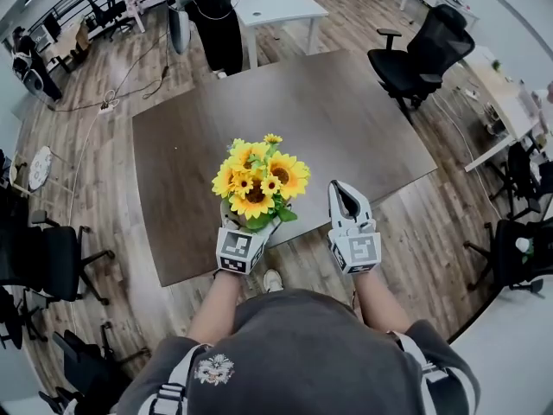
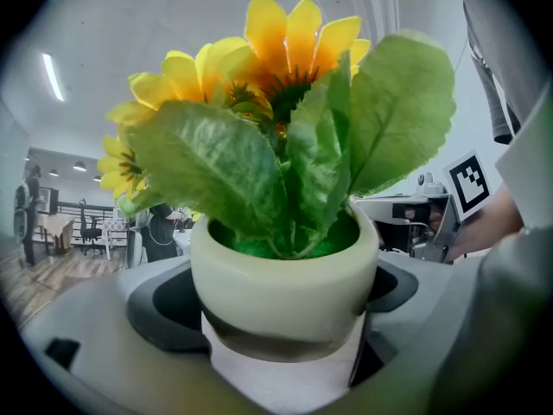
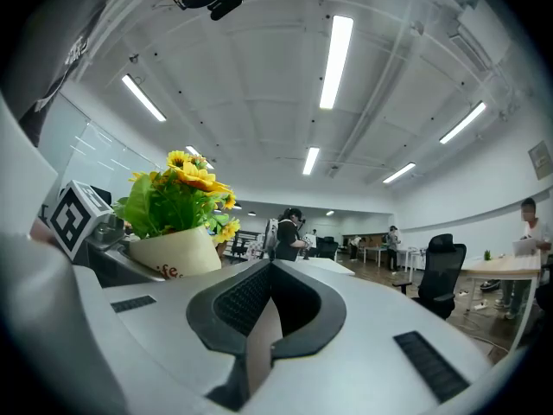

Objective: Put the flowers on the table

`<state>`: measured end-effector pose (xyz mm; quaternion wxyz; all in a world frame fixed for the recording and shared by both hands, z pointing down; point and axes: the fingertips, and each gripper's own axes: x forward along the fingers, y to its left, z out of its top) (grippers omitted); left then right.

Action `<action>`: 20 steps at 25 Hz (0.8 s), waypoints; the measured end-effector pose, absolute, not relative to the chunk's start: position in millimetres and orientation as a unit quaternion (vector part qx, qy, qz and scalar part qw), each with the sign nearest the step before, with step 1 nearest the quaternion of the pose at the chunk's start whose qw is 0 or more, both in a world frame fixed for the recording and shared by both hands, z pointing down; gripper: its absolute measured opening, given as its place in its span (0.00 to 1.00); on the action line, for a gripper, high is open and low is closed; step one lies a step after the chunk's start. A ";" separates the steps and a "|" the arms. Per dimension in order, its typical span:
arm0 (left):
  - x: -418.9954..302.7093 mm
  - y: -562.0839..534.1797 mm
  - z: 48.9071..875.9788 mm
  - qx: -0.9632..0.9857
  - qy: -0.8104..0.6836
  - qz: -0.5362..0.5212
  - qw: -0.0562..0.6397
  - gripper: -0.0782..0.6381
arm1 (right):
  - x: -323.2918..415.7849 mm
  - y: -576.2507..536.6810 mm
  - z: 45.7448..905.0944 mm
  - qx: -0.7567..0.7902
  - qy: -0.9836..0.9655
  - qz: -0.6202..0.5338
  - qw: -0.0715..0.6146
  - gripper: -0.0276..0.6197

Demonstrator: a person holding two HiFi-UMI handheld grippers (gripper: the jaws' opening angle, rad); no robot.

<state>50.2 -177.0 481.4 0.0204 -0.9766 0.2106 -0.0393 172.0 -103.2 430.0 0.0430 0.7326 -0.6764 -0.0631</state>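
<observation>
A bunch of yellow sunflowers point(image 1: 256, 180) with green leaves stands in a small cream pot point(image 2: 283, 288). My left gripper point(image 1: 251, 230) is shut on the pot and holds it upright above the near edge of the dark brown table point(image 1: 337, 119). In the right gripper view the flowers point(image 3: 186, 188) and the pot point(image 3: 177, 253) show to the left. My right gripper point(image 1: 345, 195) hovers beside them to the right, over the table's near edge, its jaws closed together with nothing between them.
A black office chair point(image 1: 423, 54) stands at the table's far right and a white table point(image 1: 276, 3) beyond it, where a person in black point(image 1: 214, 15) stands. More chairs point(image 1: 47, 262) sit at the left on the wooden floor.
</observation>
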 end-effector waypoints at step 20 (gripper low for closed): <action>71.9 -263.1 487.2 -0.955 0.288 -0.072 0.001 0.86 | 185.5 -206.7 445.3 0.693 -0.718 -0.046 0.040 0.08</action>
